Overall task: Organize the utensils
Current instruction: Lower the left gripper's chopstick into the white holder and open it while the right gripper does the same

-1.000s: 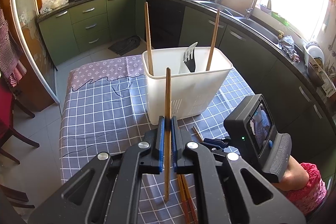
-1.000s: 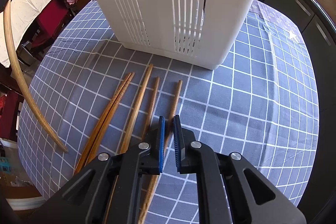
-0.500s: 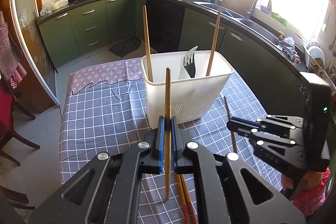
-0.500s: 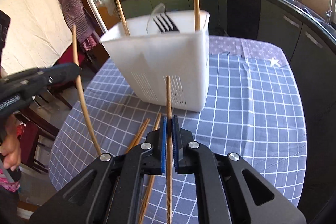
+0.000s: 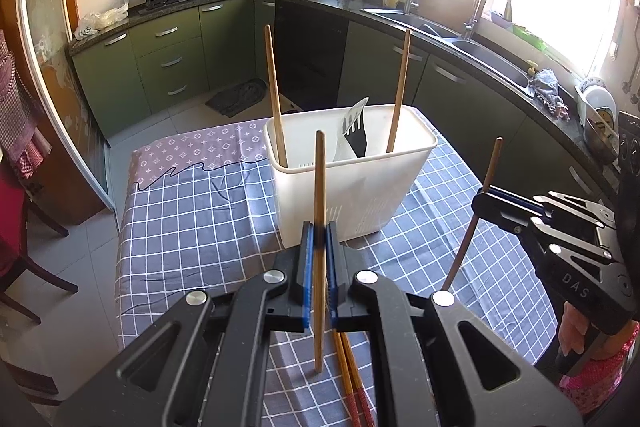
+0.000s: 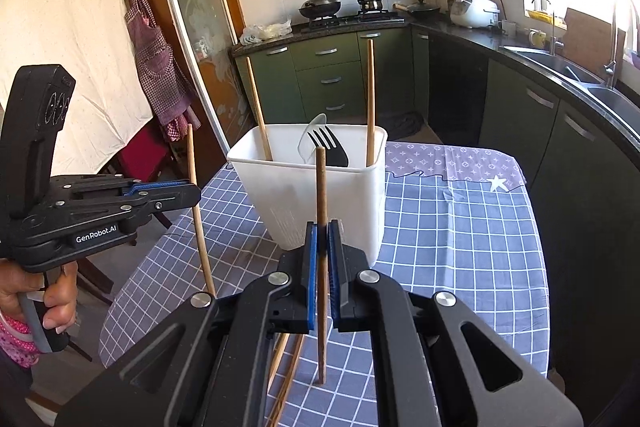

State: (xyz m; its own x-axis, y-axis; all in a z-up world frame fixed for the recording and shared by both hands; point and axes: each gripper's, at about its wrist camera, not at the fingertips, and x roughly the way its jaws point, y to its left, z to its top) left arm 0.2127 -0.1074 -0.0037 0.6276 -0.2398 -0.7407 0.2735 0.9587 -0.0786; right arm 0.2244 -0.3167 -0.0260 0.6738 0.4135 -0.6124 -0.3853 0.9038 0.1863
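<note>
Holding one wooden chopstick (image 5: 319,195) upright, the left gripper (image 5: 319,259) was clamped; the right gripper (image 6: 323,259) likewise pinched another wooden chopstick (image 6: 321,195). Two sticks and a black fork (image 6: 327,146) stood in the white plastic slotted bin (image 5: 352,183); several chopsticks (image 5: 352,375) remained on the near tablecloth.

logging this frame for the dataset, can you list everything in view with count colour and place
utensil basket: 1, white, slotted walls, standing on the table
tablecloth: 1, grey-blue check with a purple patterned end, covering the table
chopsticks in basket: 2, light wood, upright at opposite ends of it
fork: 1, black, in the basket, tines up
clear utensil: 1, translucent, beside the fork, type unclear
chopsticks on table: a few, wood, lying near the left tool
held chopsticks: 2, wood, one upright in each tool
left tool: 1, black with blue pads, shut on a chopstick
right tool: 1, same, shut on a chopstick
</note>
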